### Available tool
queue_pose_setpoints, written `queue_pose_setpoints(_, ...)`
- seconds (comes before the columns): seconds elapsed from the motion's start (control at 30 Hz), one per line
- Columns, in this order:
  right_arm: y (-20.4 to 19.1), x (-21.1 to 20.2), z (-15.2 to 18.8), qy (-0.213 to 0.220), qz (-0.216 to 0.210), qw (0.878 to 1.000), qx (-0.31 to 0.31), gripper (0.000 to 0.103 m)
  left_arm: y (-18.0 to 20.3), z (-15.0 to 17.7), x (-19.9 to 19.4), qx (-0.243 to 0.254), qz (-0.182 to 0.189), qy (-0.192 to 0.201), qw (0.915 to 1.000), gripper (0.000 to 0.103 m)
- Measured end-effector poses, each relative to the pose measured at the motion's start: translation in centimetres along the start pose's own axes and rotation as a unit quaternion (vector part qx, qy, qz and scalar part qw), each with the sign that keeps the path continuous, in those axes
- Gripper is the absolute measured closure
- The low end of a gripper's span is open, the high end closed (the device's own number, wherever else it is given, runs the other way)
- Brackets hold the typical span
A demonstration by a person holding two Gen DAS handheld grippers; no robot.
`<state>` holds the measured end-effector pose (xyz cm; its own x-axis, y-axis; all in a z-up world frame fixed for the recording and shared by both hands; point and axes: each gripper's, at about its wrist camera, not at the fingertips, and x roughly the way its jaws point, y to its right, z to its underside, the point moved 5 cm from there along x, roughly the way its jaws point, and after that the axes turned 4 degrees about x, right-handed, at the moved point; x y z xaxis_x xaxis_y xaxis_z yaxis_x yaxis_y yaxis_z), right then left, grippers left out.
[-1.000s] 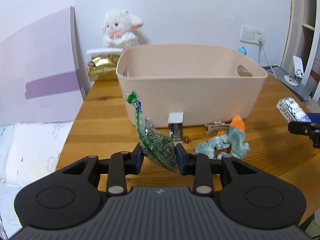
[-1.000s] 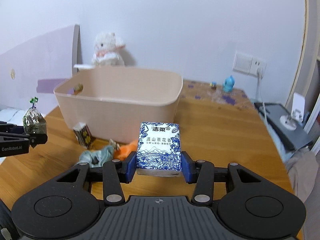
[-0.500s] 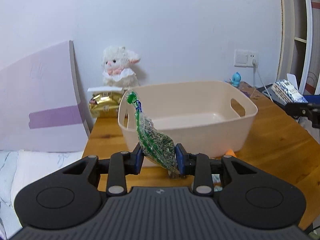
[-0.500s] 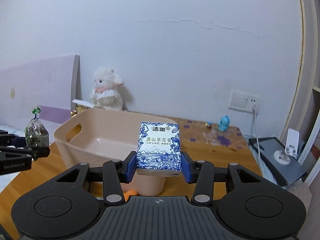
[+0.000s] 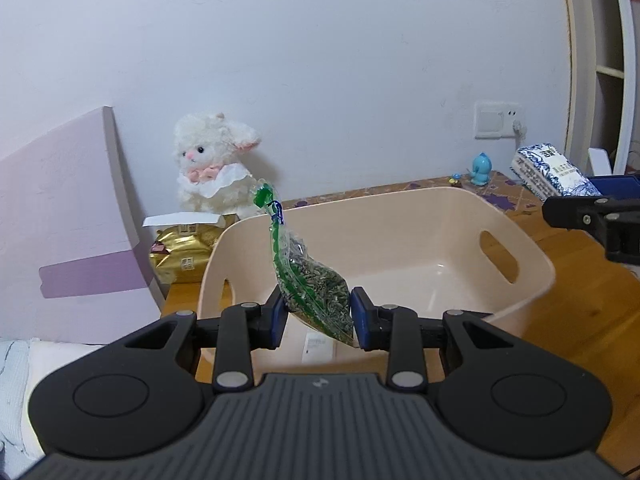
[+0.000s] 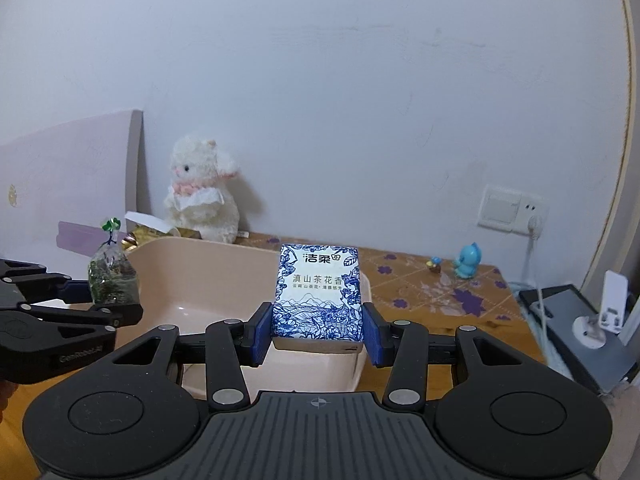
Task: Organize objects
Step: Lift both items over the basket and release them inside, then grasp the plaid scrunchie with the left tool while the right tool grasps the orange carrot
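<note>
Left gripper (image 5: 318,318) clamps seed bag (image 5: 310,288); right gripper (image 6: 318,334) clamps tissue pack (image 6: 318,292), both above basin (image 5: 532,280). Risk: limp bag snagging rim on release.

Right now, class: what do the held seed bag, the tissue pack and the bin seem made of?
Seed bag: thin clear plastic film; contents show through. Tissue pack: printed wrapper, probably soft plastic, faint sheen. Bin: smooth moulded beige plastic, cut-out handles.

The left gripper (image 5: 318,317) is held level, its blue pads (image 5: 277,317) clamped on a clear bag of seeds (image 5: 310,284) that leans up to the left. The right gripper (image 6: 318,333) (seen at the far right edge of the left wrist view) is likewise level, pinching an upright blue-and-white tissue pack (image 6: 319,292) by its sides.
</note>
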<state>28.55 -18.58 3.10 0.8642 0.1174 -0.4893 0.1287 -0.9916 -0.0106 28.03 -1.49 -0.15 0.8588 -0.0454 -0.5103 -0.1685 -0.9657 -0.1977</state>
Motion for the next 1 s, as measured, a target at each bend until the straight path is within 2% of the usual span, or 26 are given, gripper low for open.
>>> queue_pose_setpoints(0.17, -0.7, 3.6, 1.0, -0.032, 0.007, 0.999, -0.029, 0.06, 0.3, -0.2, 3.9, 0.012, -0.005, -0.036, 0.9993, 0.067)
queue_pose_setpoints(0.37, -0.8, 6.4, 2.4, -0.071, 0.002, 0.997, -0.027, 0.06, 0.6, 1.1, 7.6, 0.026, -0.003, -0.088, 0.9958, 0.067)
queue_pose_setpoints(0.43, -0.4, 6.6, 2.6, -0.074, 0.006, 0.997, -0.022, 0.051, 0.5, 1.4, 8.3, 0.021, 0.001, -0.098, 0.9949, 0.066)
queue_pose_setpoints(0.57, 0.4, 5.9, 2.5, -0.063, 0.0, 0.998, 0.001, 0.046, 0.3, 1.4, 8.6, 0.014, 0.009, -0.104, 0.9944, 0.064)
queue_pose_setpoints(0.63, 0.6, 5.2, 2.3, -0.055, -0.003, 0.998, 0.005, 0.043, 0.3, 1.4, 8.3, 0.021, 0.005, -0.1, 0.9948, 0.06)
queue_pose_setpoints(0.67, 0.6, 4.7, 2.2, -0.051, -0.005, 0.999, 0.004, 0.041, 0.4, 1.3, 8.1, 0.022, 0.002, -0.097, 0.995, 0.053)
queue_pose_setpoints(0.73, 0.6, 3.5, 1.9, -0.037, 0.006, 0.999, -0.003, 0.022, 0.3, 1.0, 7.3, 0.018, -0.003, -0.089, 0.9959, 0.025)
queue_pose_setpoints(0.83, 0.7, 1.6, 1.4, -0.018, 0.008, 1.0, -0.01, 0.012, 0.1, 0.4, 6.0, 0.013, -0.009, -0.073, 0.9972, 0.015)
queue_pose_setpoints(0.93, 0.8, -0.4, 1.1, -0.008, 0.005, 1.0, -0.009, 0.005, 0.6, 0.2, 4.5, 0.023, -0.002, -0.066, 0.9975, 0.012)
queue_pose_setpoints(1.0, 0.9, -1.5, 1.1, -0.004, 0.006, 1.0, -0.011, 0.003, 0.9, 0.2, 3.6, 0.032, -0.008, -0.061, 0.9976, 0.009)
